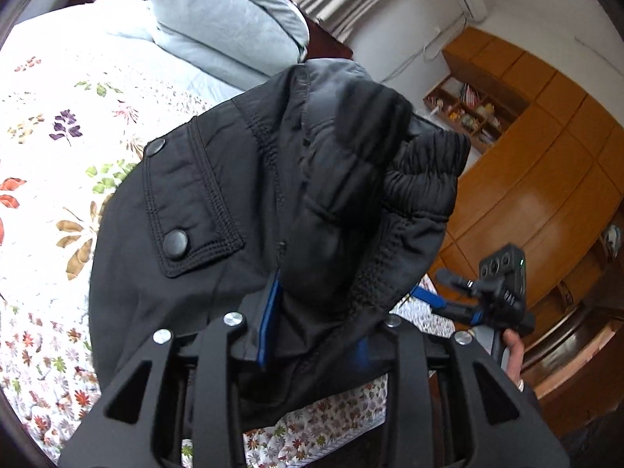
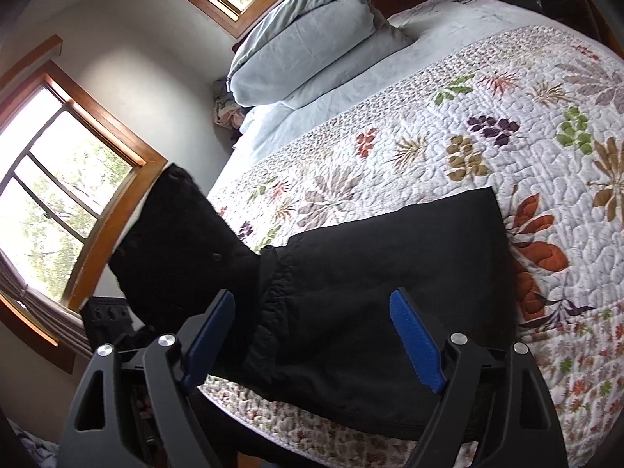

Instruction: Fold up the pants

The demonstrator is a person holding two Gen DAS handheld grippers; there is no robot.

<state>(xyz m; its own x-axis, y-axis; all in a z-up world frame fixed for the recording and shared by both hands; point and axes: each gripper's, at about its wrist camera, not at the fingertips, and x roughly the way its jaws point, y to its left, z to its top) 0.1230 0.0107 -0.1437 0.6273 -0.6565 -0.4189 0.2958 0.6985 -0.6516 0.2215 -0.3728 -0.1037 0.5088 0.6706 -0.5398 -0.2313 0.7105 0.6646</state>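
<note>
Black pants (image 1: 218,210) with a snap-button pocket flap and an elastic waistband hang from my left gripper (image 1: 312,323), which is shut on the waist fabric and holds it above the bed. In the right wrist view the pants (image 2: 374,273) lie partly flat on the floral quilt (image 2: 448,128), with the waist end lifted at the left. My right gripper (image 2: 312,335) is open and empty just above the pants near the bed's edge; its blue pads (image 2: 417,343) stand wide apart. It also shows in the left wrist view (image 1: 460,292).
A folded light blue duvet (image 2: 312,39) lies at the head of the bed. Windows (image 2: 58,179) stand to the left, wooden cabinets (image 1: 546,163) to the right. The quilt (image 1: 50,124) spreads beyond the pants.
</note>
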